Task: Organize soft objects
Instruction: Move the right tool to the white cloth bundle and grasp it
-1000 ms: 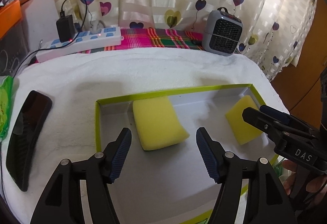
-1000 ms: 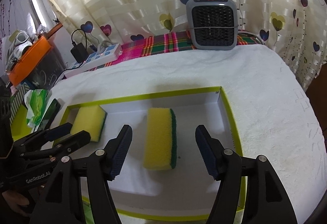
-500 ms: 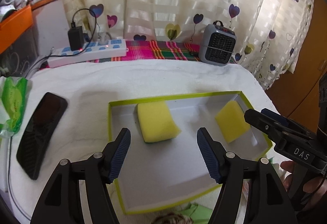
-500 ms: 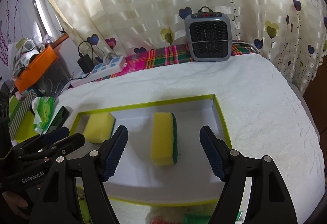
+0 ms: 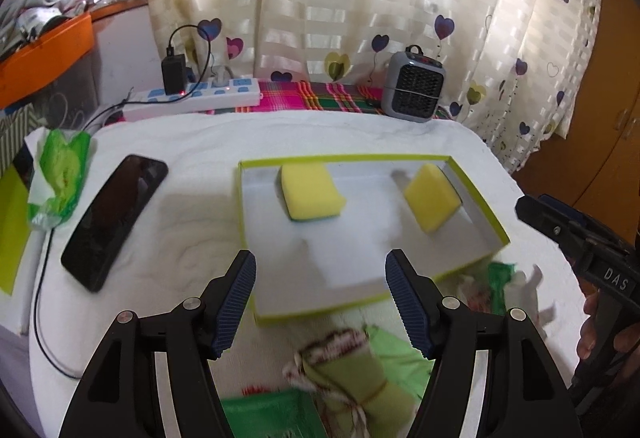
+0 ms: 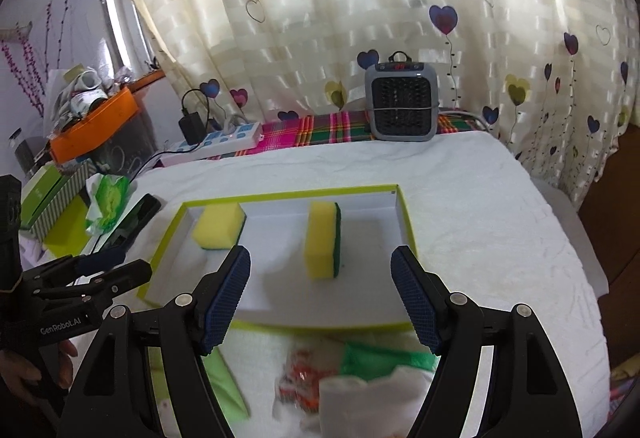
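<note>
left wrist: left gripper (image 5: 320, 302) spread wide, empty. two yellow sponges (image 5: 312, 196) (image 5: 432, 202) lie in the green-rimmed tray (image 5: 492, 222); blurred rolled cloths (image 5: 352, 370) near its front edge. likely light, squashy; take across the middle.

right wrist: right gripper (image 6: 320, 298) wide apart, empty, above cloths (image 6: 360, 378). white towel surface (image 6: 500, 218), heart curtain (image 6: 320, 18), small heater (image 6: 402, 104).

Sponges (image 5: 312, 196): porous matt foam. Tray (image 5: 362, 270): smooth card. Table (image 6: 480, 206) cover: rough white terry cloth. Phone (image 5: 114, 220): glossy glass.
</note>
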Motion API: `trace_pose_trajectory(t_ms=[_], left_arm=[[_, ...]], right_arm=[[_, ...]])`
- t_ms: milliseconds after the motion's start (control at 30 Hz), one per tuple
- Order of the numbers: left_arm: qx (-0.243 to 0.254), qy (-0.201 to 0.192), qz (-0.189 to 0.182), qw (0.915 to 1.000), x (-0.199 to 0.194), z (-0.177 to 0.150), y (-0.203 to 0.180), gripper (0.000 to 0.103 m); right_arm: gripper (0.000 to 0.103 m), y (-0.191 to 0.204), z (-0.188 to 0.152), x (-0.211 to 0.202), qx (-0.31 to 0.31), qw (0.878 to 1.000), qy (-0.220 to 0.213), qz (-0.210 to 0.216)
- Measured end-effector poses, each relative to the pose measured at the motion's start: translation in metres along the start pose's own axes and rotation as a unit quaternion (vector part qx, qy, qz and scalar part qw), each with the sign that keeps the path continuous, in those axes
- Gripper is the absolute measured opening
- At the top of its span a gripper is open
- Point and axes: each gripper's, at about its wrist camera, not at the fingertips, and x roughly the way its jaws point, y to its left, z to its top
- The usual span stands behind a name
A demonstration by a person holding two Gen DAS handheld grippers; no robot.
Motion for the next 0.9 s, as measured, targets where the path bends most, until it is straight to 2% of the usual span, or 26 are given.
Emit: trace_pose_trajectory(t_ms=[533,900], left_arm=[[-0.033,-0.008,-0.027,0.9991,-0.03,-0.04,0.01,0.068],[-0.032,0.008,-0.051,0.9982,-0.036,-0.069,0.007,0.067]], right_arm=[[0.073,-0.024,-0.038,-0.047,0.027,0.999,-0.023,-0.014],[0.073,-0.033,-0.076,-0.052,0.023,1.0,0.002,-0.012]])
